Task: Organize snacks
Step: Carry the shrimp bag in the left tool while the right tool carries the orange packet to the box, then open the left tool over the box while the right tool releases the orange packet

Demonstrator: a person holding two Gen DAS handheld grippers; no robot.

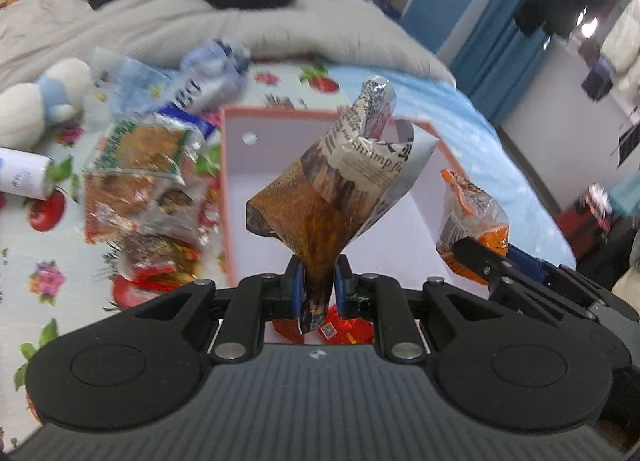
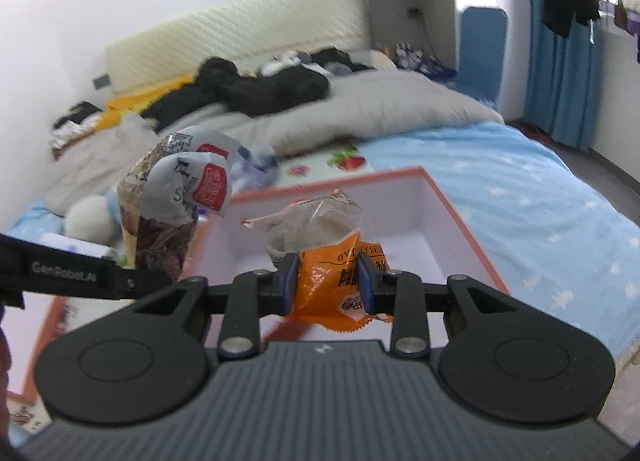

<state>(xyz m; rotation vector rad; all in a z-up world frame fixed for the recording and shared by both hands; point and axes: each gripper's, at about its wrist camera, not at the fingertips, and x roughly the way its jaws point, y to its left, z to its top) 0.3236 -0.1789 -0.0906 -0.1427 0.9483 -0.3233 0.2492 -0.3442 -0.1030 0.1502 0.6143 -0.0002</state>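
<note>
Left tongs (image 1: pixel 317 281): clamped on the lower end of a brown shrimp-snack bag (image 1: pixel 340 181), held upright over the box.
Right tongs (image 2: pixel 329 281): clamped on an orange snack packet (image 2: pixel 340 277), above the box interior.
Red packet (image 1: pixel 344 331): under the left tongs.
Box (image 1: pixel 232 189): white inside, orange-rimmed, on the bed.
Loose snack packs (image 1: pixel 136 181): piled on the floral sheet, left of the box.
Plush toy (image 1: pixel 44 101): beyond the pile.
Grey duvet (image 2: pixel 360 109): farther back.

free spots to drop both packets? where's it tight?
Box floor is mostly bare between its orange-rimmed walls, beyond the left claw; red packets lie at its near edge. Crowded left of the box: snack pile, plush toy. Blue sheet right of it is open.
</note>
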